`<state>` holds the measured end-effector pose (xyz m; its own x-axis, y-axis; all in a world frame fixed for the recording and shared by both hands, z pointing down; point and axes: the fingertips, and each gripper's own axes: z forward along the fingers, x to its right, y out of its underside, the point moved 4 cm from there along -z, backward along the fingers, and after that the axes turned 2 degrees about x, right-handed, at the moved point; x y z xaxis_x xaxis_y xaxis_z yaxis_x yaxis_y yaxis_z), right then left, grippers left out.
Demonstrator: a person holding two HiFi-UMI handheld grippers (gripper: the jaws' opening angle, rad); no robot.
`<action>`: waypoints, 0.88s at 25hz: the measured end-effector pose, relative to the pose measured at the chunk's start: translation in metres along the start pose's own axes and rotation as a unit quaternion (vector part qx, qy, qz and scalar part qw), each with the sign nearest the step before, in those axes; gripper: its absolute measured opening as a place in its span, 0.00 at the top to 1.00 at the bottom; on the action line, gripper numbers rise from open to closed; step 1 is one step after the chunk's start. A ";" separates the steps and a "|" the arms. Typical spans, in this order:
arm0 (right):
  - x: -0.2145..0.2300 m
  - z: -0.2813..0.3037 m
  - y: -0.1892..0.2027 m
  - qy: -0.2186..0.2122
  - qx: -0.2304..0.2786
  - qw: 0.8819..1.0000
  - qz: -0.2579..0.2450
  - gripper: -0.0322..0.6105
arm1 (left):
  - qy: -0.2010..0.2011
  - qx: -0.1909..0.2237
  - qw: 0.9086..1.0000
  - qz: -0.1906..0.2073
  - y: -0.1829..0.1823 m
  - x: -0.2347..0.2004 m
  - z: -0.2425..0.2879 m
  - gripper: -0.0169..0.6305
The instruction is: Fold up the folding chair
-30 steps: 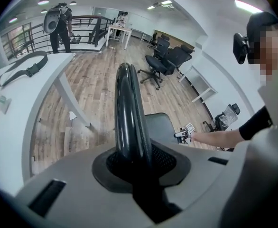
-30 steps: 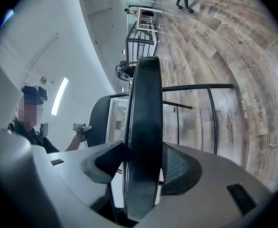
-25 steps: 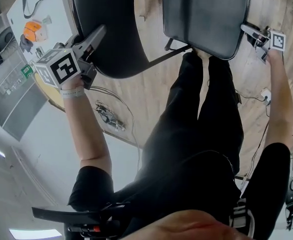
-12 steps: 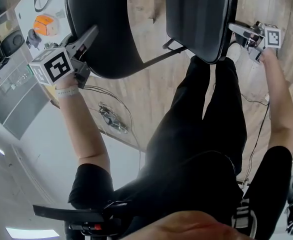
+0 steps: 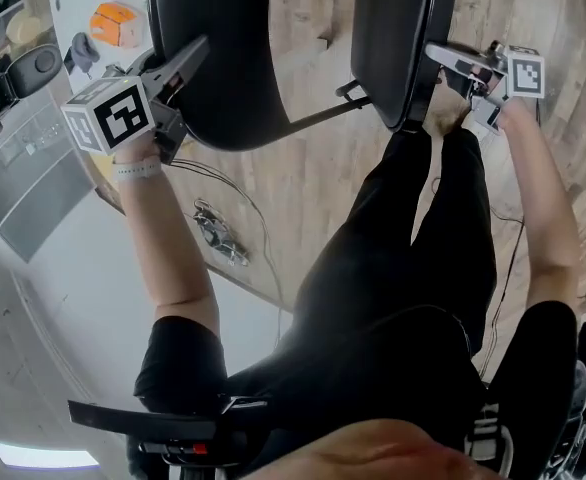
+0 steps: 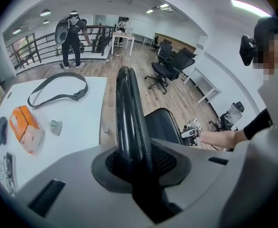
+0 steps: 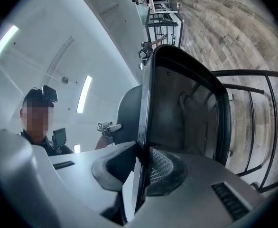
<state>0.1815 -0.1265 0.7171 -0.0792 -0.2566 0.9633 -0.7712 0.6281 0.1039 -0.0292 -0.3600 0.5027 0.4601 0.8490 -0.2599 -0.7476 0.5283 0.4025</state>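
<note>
Chair (image 5: 318, 116) half folded: seat (image 5: 393, 38) tipped up, not yet against backrest (image 5: 213, 58). My left fingers (image 5: 178, 68) clamp backrest; right fingers (image 5: 451, 60) just closed on seat.

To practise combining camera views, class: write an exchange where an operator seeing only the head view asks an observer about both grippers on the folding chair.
Operator: Is the left gripper gripping the backrest?
Observer: Yes; the left gripper view shows its fingers clamped on the black rim.
Operator: And the right gripper?
Observer: Its fingers have just been closing; its own view shows them pinching the thin edge of the seat.
</note>
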 end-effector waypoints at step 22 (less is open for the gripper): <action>0.005 0.169 0.001 0.064 -0.026 0.997 -0.032 0.90 | -0.013 0.019 1.000 -0.013 0.000 -0.047 -0.022 0.84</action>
<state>0.0741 -0.2511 0.6801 0.0536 -0.2042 0.9775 -0.7383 0.6510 0.1764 -0.0615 -0.3999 0.4951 0.4915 0.8350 -0.2476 -0.7173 0.5493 0.4286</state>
